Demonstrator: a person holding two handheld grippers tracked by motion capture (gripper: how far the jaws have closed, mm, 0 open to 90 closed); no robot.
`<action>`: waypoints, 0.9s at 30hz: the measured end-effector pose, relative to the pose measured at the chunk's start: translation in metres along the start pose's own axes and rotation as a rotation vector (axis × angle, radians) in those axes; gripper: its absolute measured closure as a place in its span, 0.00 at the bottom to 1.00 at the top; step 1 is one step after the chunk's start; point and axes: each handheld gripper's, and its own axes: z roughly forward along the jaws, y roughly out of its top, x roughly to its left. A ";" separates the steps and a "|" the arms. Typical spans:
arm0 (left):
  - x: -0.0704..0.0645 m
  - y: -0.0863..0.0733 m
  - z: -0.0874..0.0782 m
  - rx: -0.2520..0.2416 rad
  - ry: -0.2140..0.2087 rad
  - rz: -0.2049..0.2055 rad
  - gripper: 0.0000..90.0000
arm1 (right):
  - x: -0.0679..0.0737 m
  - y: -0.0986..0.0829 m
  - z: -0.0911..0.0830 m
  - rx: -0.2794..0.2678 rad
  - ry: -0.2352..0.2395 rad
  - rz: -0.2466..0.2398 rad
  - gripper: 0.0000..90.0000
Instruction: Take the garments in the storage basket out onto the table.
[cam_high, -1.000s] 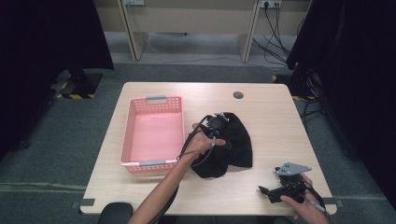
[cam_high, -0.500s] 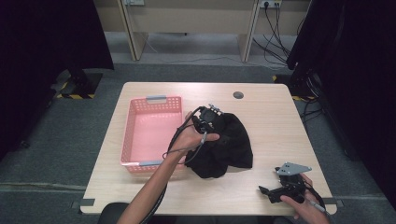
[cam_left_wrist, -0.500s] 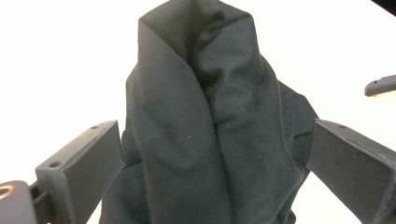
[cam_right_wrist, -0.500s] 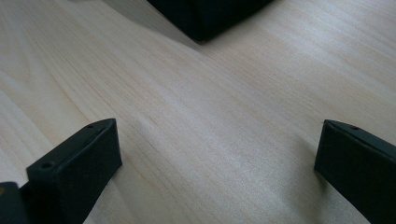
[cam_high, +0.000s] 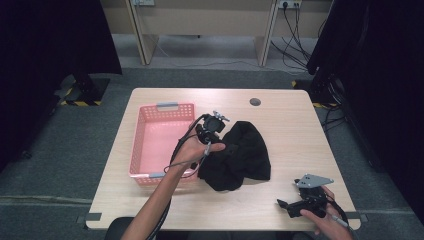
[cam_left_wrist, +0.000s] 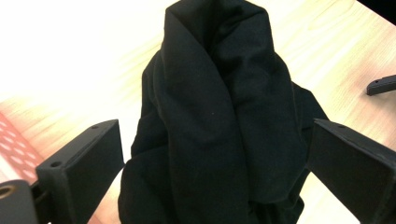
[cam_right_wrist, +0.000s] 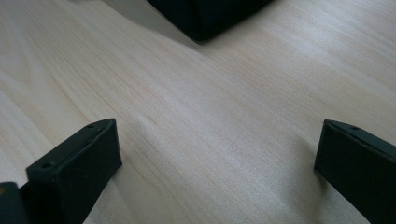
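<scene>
A crumpled black cloth (cam_high: 242, 156) lies in the middle of the wooden table (cam_high: 295, 130). My left gripper (cam_high: 217, 134) is at the cloth's far left corner, beside the basket. In the left gripper view its jaws stand wide apart, open (cam_left_wrist: 215, 128), with a raised fold of the cloth (cam_left_wrist: 219, 107) between them, touching neither jaw. My right gripper (cam_high: 284, 205) rests near the table's front right edge, pointing left. It is open (cam_right_wrist: 218, 125) over bare wood, and the cloth's edge (cam_right_wrist: 210, 11) lies farther ahead of it.
A pink plastic basket (cam_high: 138, 145) with nothing in it stands left of the cloth; its corner (cam_left_wrist: 11, 144) appears beside my left jaw. A small dark disc (cam_high: 255, 102) is set in the tabletop at the back. Desks and cables stand beyond the table.
My left gripper has shifted a little left and away, toward the basket, along the cloth's upper edge. The right gripper has not moved.
</scene>
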 end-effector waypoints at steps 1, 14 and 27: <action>0.000 -0.001 -0.001 -0.002 -0.001 0.000 0.04 | 0.000 0.000 0.000 0.000 0.000 0.000 0.01; 0.006 -0.013 -0.014 -0.061 -0.008 -0.013 0.04 | 0.000 0.000 0.000 0.000 0.000 0.000 0.01; 0.009 -0.029 -0.025 -0.128 -0.029 -0.020 0.04 | 0.000 0.000 0.000 0.001 0.000 0.000 0.01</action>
